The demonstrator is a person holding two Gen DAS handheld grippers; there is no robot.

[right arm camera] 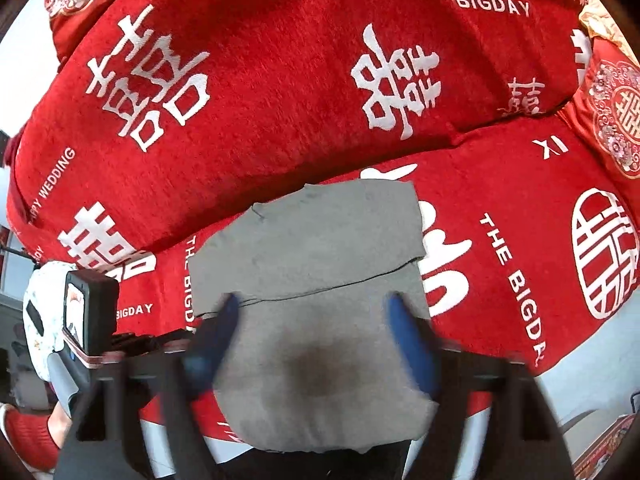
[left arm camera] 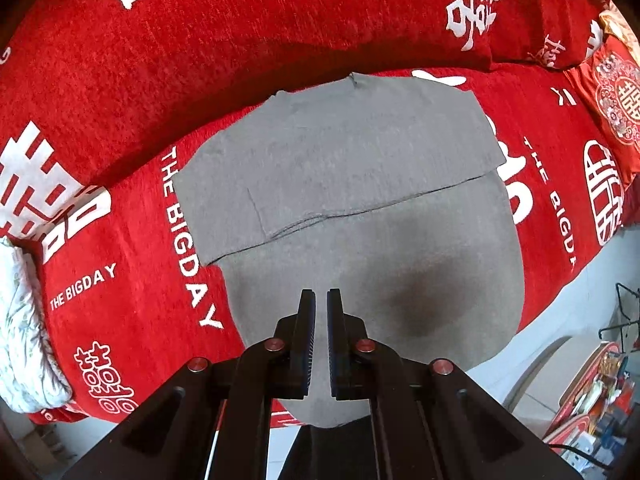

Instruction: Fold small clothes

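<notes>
My biggest worry was the grey cloth (left arm camera: 352, 184) sliding on the red sofa cover (left arm camera: 132, 264): its near end hung over the front edge of the seat, so any careless pull toward six o'clock could have dragged the whole piece off and undone the fold already lying across it. The folded flap's loose edge ran from about eight o'clock to two o'clock across the cloth, with stray threads along it, and a finger snagging there could have lifted the flap crooked.

My left hand-held gripper (left arm camera: 321, 294) hovered above the near half of the cloth, its jaws almost together with only a slim gap between them and nothing pinched in it. The flap edge lay ahead of it at twelve o'clock, the draped end below at six.

My right hand-held gripper (right arm camera: 312, 308) had its jaws spread wide, the blue pads (right arm camera: 404, 320) blurred, straddling the cloth's near half; the flap edge sat just past the tips at twelve o'clock. Whether the pads touched the fabric I could not tell. A blurred, hurried closing there risked bunching both layers.
</notes>
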